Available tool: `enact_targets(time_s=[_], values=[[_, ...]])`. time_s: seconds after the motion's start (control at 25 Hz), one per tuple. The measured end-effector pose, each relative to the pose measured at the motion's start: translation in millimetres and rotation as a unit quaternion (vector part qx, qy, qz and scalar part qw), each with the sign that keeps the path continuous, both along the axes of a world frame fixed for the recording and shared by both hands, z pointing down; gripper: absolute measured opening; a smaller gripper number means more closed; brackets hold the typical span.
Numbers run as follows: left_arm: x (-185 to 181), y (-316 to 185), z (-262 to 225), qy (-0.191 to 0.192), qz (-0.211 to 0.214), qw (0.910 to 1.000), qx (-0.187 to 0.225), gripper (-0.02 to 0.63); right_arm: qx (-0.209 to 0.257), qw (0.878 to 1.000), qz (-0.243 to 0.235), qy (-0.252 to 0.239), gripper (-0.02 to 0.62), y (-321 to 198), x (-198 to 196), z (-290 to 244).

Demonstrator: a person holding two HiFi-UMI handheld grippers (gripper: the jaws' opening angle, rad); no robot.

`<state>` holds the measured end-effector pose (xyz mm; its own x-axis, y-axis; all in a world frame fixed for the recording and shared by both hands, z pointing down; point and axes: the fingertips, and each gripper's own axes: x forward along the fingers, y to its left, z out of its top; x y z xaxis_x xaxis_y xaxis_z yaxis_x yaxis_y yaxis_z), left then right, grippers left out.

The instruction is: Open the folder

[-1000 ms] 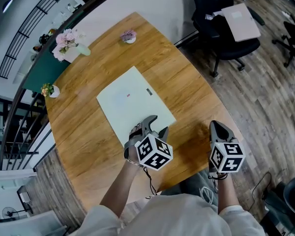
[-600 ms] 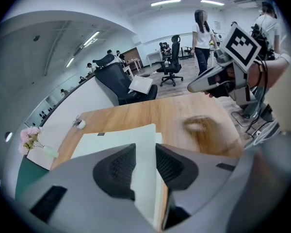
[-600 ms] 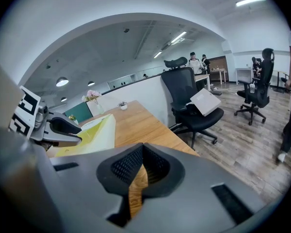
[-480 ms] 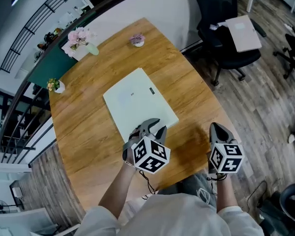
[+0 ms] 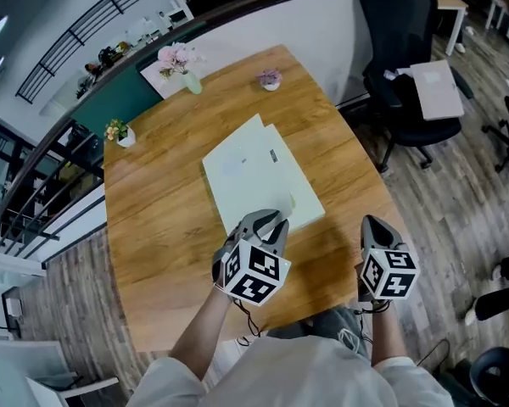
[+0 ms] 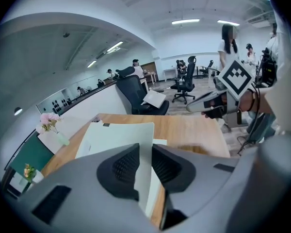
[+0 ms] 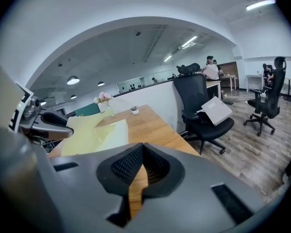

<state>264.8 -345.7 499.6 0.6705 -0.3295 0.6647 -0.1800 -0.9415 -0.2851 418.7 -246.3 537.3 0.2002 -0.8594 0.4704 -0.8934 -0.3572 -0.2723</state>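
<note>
A pale green folder point(image 5: 253, 170) lies on the wooden table point(image 5: 165, 219). Its front cover point(image 6: 117, 139) is raised off the lower sheet point(image 5: 305, 206) at the near edge. My left gripper point(image 5: 268, 221) is at that near edge, and its jaws have just been closing, so they now pinch the cover between the pads point(image 6: 128, 164). In the right gripper view the lifted cover point(image 7: 85, 130) shows as a yellowish sheet, with the left gripper point(image 7: 43, 120) at its edge. My right gripper point(image 5: 376, 225) hovers near the table's right front edge, shut point(image 7: 142, 165) and holding nothing.
A vase of pink flowers point(image 5: 178, 62), a small potted plant point(image 5: 270, 79) and a little yellow-flower pot point(image 5: 117, 131) stand along the table's far edge. A black office chair point(image 5: 405, 53) carrying a flat pale item point(image 5: 437, 89) is to the right. People stand in the background point(image 6: 228, 45).
The left gripper has risen with the folder's cover pinched in it, so the near edge now stands off the lower sheet. The right gripper has lifted slightly.
</note>
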Motion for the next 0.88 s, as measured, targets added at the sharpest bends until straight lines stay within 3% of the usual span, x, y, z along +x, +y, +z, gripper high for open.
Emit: enact_targets(time_s=[0.24,0.4,0.68,0.88], values=[[-29.5,-9.1,-29.1,0.068,-0.06,0.9959,0.001,0.054,0.007,0.999,-0.032,0.014,0.002,-19.6,-18.0,-16.7],[-59.3,-15.8,-41.2,0.119,-0.107,0.987,-0.013,0.04,0.013,0.999,-0.049,0.019,0.002,-32.6,-34.6,-22.7],[-116.1,-35.2,-59.7,0.201,-0.204,0.9575,-0.031,0.014,0.021,0.995,-0.087,0.034,0.002,-54.2,-64.4,-35.4],[-157.2,-46.7,-64.2,0.25,-0.267,0.9295,-0.048,0.006,0.021,0.993,-0.111,0.045,0.002,-65.9,-85.6,-41.8]])
